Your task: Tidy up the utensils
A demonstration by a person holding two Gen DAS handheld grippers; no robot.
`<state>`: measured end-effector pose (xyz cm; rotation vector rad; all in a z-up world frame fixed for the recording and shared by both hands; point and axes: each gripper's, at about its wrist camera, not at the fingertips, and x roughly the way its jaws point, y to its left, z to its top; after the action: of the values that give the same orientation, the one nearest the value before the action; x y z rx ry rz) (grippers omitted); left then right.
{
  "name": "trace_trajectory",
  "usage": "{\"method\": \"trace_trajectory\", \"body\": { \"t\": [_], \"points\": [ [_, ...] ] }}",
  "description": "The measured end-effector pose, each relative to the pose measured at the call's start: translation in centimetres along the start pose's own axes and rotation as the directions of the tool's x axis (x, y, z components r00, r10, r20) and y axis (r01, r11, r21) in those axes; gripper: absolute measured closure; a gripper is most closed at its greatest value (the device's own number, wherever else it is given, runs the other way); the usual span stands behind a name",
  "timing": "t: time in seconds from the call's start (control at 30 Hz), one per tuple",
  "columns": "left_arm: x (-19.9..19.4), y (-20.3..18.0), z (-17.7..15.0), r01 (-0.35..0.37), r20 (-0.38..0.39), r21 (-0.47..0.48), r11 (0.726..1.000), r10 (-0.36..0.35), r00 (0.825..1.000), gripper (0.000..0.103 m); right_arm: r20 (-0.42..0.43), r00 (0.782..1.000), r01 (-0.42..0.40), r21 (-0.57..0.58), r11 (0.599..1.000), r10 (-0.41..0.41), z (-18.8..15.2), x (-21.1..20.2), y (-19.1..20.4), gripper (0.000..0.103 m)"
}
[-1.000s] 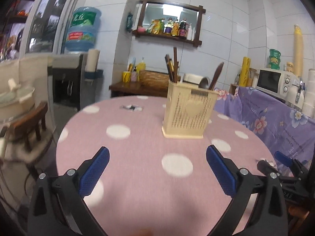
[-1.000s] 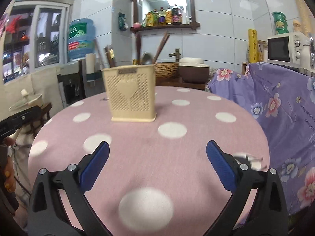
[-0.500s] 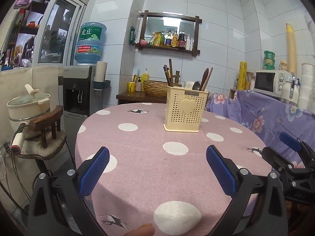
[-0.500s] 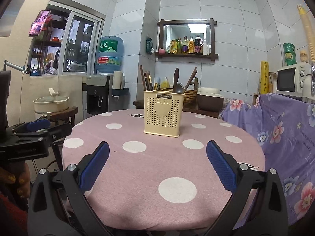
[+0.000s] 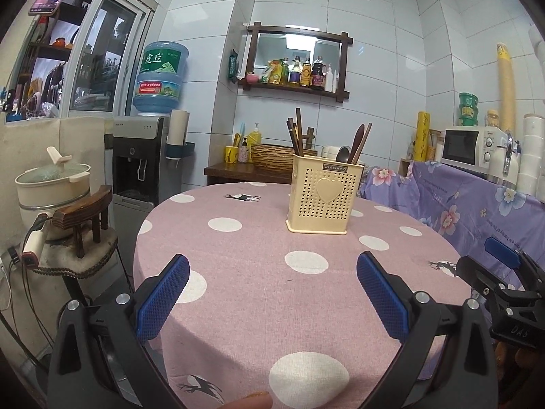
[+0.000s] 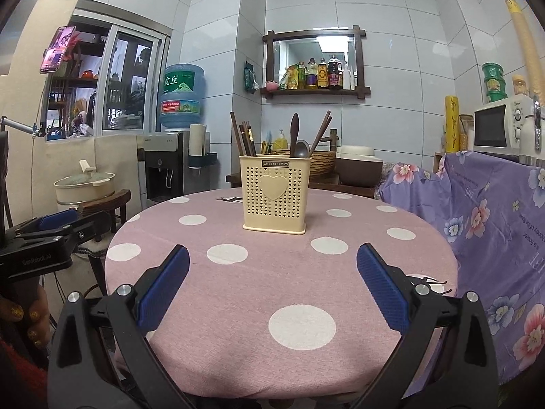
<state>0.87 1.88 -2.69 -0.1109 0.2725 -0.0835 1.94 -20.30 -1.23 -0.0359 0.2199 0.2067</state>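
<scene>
Both grippers are pulling back from the table (image 6: 238, 293), the left gripper (image 5: 272, 293) and right gripper (image 6: 272, 289) hanging wide and empty, while the utensils (image 6: 296, 139) are standing in the cream holder (image 6: 276, 192) mid-table (sorting looks finished).

The cream utensil holder (image 6: 275, 193) has a small dark plate at its top edge with the word "JIANHAO". The blue water bottle (image 5: 160, 74) on the dispenser carries a green label with the Chinese characters "虎丘". The body of the left hand-held gripper (image 6: 41, 255) shows "GenRobot.AI", and the right hand-held gripper (image 5: 511, 306) shows "DAS"; the print on the purple cloth (image 6: 494, 211) is too small to read fully.
</scene>
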Motion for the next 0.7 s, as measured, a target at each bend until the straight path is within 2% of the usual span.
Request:
{"method": "trace_trajectory", "body": {
  "t": [0.7],
  "points": [
    [0.00,0.12,-0.07,0.008,-0.011,-0.016,1.000,-0.008,1.000,0.005,-0.017,1.000,-0.007,0.012,1.000,0.007,-0.14,0.30,0.03,0.006]
  ]
}}
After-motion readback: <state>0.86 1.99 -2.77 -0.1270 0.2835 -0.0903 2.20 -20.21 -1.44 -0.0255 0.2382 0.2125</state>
